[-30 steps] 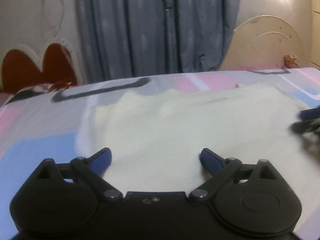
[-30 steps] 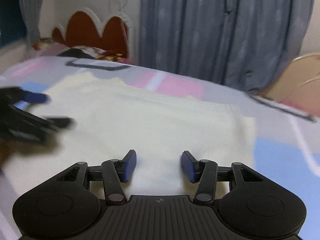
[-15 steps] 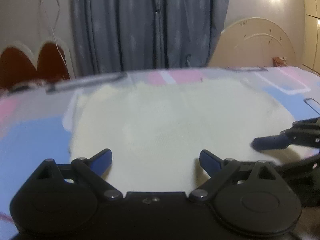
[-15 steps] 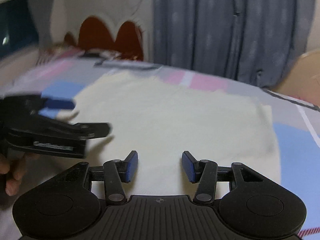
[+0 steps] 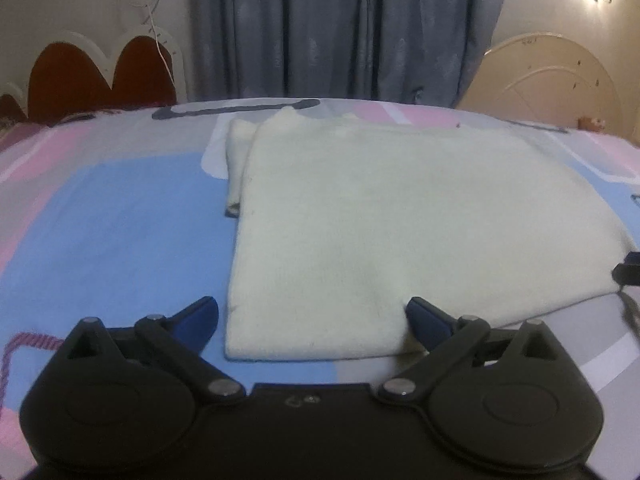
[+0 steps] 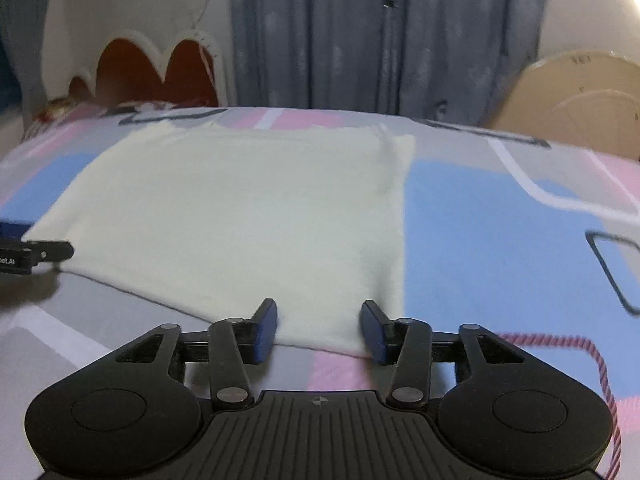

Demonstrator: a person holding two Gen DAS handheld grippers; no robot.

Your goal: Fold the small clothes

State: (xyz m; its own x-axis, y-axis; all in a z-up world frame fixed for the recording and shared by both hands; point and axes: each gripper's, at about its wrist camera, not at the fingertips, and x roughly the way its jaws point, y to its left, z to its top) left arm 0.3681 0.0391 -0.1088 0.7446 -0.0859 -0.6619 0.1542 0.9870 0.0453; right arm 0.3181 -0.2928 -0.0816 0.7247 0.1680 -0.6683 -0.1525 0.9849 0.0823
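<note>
Cream garment (image 5: pixel 400 220) lies flat on the bed (image 5: pixel 120 220). Only the left view shows a folded sleeve (image 5: pixel 236 160) at 10 o'clock. Far edges blurred. Left claw (image 5: pixel 312 318) wide, opening, straddling near corner, empty; right claw (image 6: pixel 319 330) half-open, closing, hem between, ungripped.

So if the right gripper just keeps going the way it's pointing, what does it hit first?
Most likely the near edge of the cream garment on the bedsheet. The right gripper hangs just before that edge, jaws closing, nothing pinched; depth is uncertain.
</note>
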